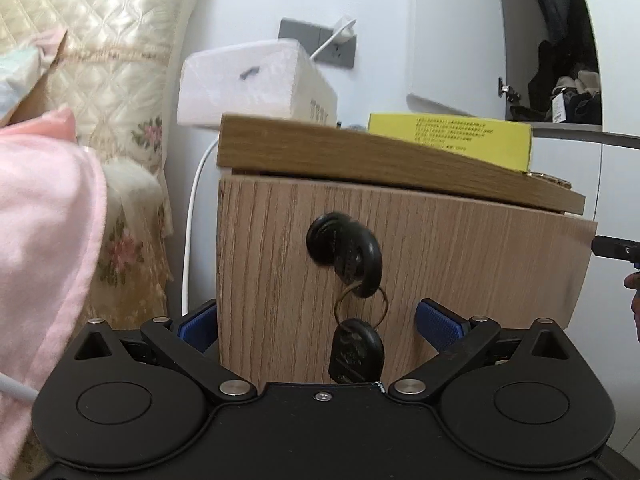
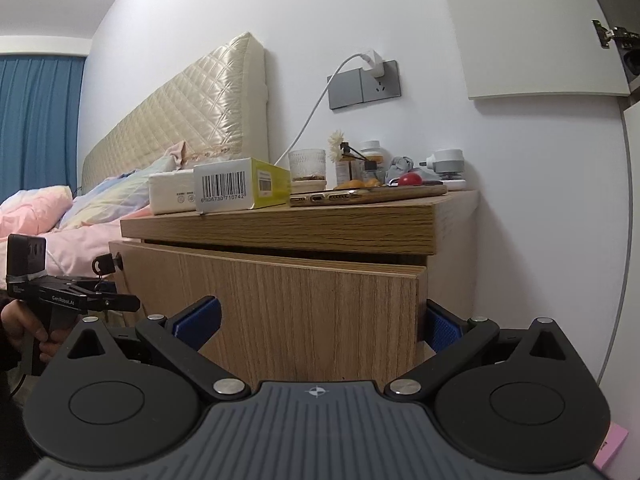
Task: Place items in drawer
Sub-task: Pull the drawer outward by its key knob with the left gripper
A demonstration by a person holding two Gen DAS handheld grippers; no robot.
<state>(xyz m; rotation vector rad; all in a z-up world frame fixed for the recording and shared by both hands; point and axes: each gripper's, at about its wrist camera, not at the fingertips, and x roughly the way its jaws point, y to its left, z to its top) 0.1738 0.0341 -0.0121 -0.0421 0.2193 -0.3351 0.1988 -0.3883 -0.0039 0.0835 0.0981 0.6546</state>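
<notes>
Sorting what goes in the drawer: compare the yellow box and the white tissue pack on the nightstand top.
The yellow box is rigid card with sharp edges; the white tissue pack is soft-wrapped with rounded corners. The yellow box shows a barcode on its white end; the tissue pack's end carries only small marks. The yellow box stands slightly taller and nearer the right wrist camera. Both rest side by side on the nightstand top.

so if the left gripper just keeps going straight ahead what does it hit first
Most likely the hanging black key and, right behind it, the wooden drawer front. The left gripper is open, its blue pads straddling that panel low down, below the key in the lock. Exact depth is hard to judge.
</notes>
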